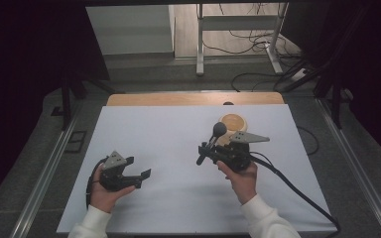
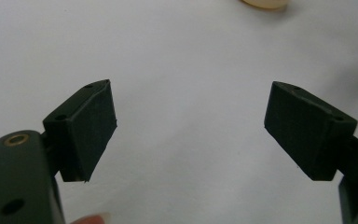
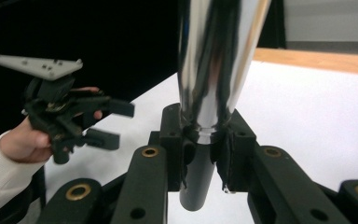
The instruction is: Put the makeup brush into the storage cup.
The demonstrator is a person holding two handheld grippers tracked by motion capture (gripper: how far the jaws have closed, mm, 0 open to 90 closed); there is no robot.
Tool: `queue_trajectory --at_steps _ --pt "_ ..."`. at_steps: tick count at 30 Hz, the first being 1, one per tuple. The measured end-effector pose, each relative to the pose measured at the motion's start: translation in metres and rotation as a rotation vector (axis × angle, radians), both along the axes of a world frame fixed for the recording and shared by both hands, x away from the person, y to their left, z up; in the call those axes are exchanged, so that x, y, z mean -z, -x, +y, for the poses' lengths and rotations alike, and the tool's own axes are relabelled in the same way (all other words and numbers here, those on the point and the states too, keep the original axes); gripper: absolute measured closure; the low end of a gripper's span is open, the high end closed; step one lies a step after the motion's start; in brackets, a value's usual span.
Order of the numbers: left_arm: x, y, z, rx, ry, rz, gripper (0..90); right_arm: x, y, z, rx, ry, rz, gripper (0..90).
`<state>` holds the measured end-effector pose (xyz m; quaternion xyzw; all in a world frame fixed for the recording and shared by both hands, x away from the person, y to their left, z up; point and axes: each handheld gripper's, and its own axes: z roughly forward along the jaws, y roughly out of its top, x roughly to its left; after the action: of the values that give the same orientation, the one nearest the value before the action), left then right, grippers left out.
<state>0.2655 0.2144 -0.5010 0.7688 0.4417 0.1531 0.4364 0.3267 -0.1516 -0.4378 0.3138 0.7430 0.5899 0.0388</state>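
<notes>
The left gripper (image 2: 190,130) is looking down at a white worktop (image 2: 186,60). Its two black jaws are standing far apart, one at the left side and one at the right. Nothing is sitting between them, just the bare white top. Each jaw is ending in a flat, dark pad, and the pads are facing each other across the gap. A small brass ring (image 2: 17,138) is shining on the left arm of the gripper. A fingertip (image 2: 91,219) is peeking in at the bottom edge. At the very top, a bit of a pale, cream-coloured round thing (image 2: 265,3) is showing, well away from the jaws.
</notes>
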Motion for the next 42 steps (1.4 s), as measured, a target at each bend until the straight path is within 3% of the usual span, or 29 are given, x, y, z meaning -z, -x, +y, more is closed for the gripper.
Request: queue_trajectory --at_steps 12,22,30,42 --pt "-0.003 -0.001 -0.001 -0.001 0.003 -0.006 17.5 -0.019 -0.022 -0.008 0.039 -0.015 -0.029 74.2" --pt "-0.003 -0.002 -0.003 0.011 0.004 -0.001 17.5 -0.033 -0.027 -0.021 0.059 -0.010 -0.073 74.1" --pt "-0.003 -0.003 -0.002 0.010 0.004 0.002 17.4 -0.033 -0.031 -0.024 0.070 0.006 -0.081 74.1" --pt "-0.003 -0.003 -0.003 0.015 -0.002 0.004 17.2 -0.044 -0.037 -0.036 0.100 -0.024 -0.096 74.1"
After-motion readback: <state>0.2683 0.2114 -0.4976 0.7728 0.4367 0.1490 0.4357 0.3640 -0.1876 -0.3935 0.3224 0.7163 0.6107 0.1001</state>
